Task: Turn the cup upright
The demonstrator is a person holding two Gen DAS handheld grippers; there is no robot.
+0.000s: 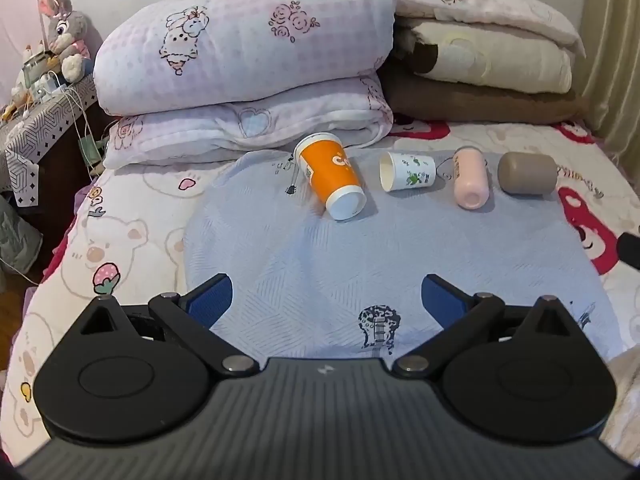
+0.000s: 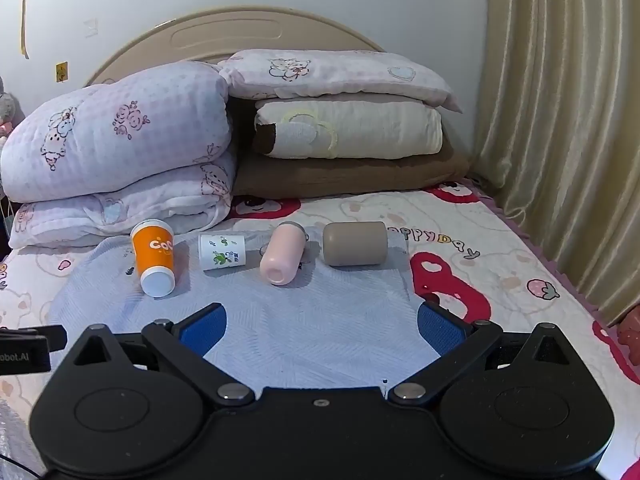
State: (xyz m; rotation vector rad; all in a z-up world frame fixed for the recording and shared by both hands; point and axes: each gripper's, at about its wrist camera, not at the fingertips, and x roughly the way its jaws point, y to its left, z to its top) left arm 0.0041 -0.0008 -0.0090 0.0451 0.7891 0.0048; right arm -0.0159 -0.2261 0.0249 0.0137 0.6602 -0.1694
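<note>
Paper orange cup [image 1: 330, 176] (glossy), woven cloth [image 1: 320, 264]

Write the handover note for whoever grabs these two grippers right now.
Left gripper: open, empty, held back from the cups.
Right gripper: open, empty, also held back.
All four lie on their sides in a row on the blue cloth, left to right: orange paper cup, base toward us; small white paper cup, mouth to the left; pink cup; taupe cup.
Done: nothing, no cup stands yet.
Left: grip and stand each one upright; the orange one sits nearest the left gripper, the taupe nearest the right.
</note>
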